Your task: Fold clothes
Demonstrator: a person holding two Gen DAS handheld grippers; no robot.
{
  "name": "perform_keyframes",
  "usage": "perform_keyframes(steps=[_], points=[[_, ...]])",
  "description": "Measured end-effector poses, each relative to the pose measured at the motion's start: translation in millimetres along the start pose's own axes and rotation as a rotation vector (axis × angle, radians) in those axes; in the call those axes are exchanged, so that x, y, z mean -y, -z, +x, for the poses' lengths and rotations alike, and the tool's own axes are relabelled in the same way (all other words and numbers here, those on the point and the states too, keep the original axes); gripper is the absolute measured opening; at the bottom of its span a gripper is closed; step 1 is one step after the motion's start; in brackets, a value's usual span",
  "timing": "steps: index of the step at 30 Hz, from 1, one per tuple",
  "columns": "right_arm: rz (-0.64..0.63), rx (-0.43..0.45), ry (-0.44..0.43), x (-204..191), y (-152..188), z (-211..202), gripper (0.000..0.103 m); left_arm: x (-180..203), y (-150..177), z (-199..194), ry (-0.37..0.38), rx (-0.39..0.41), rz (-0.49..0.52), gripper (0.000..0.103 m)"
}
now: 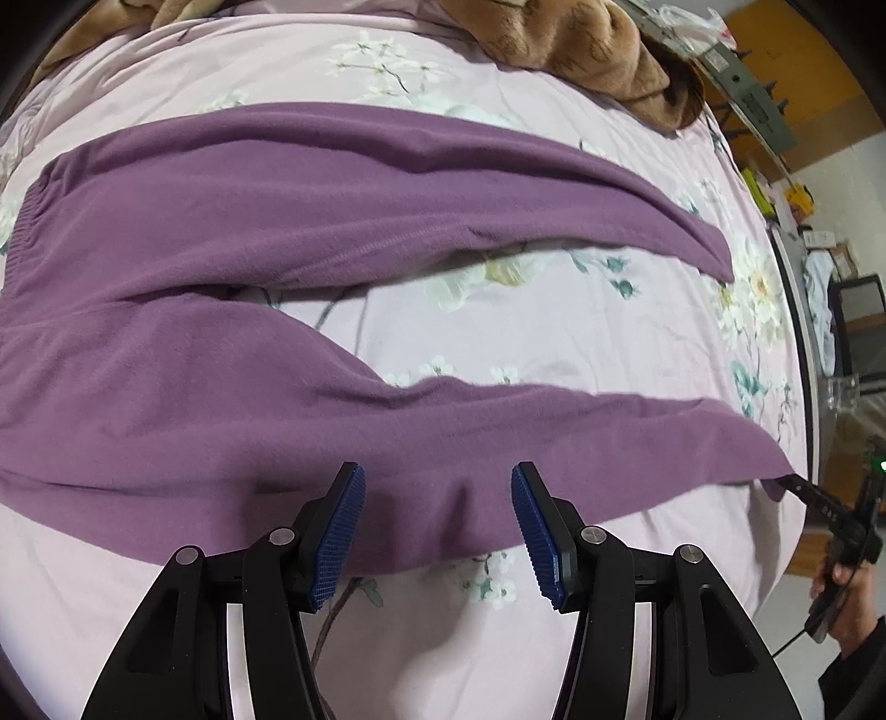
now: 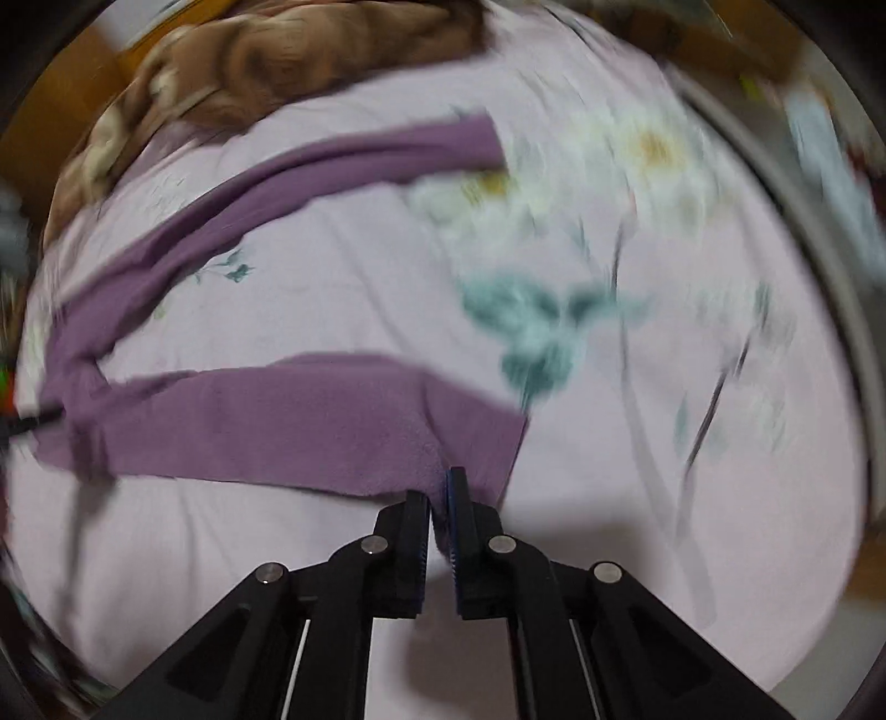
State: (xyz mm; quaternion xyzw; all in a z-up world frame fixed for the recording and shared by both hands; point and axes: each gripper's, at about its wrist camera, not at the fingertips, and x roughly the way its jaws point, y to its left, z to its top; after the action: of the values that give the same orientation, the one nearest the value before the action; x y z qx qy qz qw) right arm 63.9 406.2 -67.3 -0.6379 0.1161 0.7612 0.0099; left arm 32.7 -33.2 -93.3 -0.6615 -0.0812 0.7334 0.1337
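Purple trousers (image 1: 221, 249) lie spread on the bed, waistband at the left and both legs running right. My left gripper (image 1: 437, 487) hovers open over the near leg (image 1: 554, 432), its blue pads (image 1: 343, 531) on either side of a small ridge of cloth without pressing it. In the blurred right wrist view, my right gripper (image 2: 440, 493) is shut on the cuff end of the near leg (image 2: 332, 426), which lifts slightly off the sheet. The far leg (image 2: 332, 166) lies flat behind it. The right gripper (image 1: 814, 498) also shows at the cuff in the left wrist view.
A pink floral sheet (image 1: 554, 332) covers the bed. A crumpled brown blanket (image 1: 581, 50) lies along the far edge. Beyond the bed's right edge (image 1: 797, 310) are shelves and clutter. A person's hand (image 1: 847, 587) holds the right gripper's handle.
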Motion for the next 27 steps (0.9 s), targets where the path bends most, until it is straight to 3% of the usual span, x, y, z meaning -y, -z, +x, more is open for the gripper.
perform_keyframes(steps=[2,7,11,17,20,23,27], points=[[0.146,-0.003,-0.037,18,7,4,0.026,2,4,3,-0.002,-0.013,0.011,0.057],[0.6,0.031,-0.269,71,42,5,0.034,0,16,14,-0.008,-0.058,0.006,0.058],[0.795,0.086,-0.422,93,52,11,0.039,-5,26,20,0.003,-0.082,-0.034,0.063],[0.788,0.184,-0.47,109,32,7,0.039,-7,30,25,0.012,-0.082,-0.067,0.069],[0.764,0.154,-0.454,110,35,4,0.039,-1,29,28,0.018,-0.087,-0.065,0.07],[0.693,0.049,-0.389,104,45,9,0.04,8,26,29,0.032,-0.084,-0.063,0.07],[0.755,0.028,-0.44,111,50,22,0.041,23,26,33,0.045,-0.083,-0.034,0.071]])
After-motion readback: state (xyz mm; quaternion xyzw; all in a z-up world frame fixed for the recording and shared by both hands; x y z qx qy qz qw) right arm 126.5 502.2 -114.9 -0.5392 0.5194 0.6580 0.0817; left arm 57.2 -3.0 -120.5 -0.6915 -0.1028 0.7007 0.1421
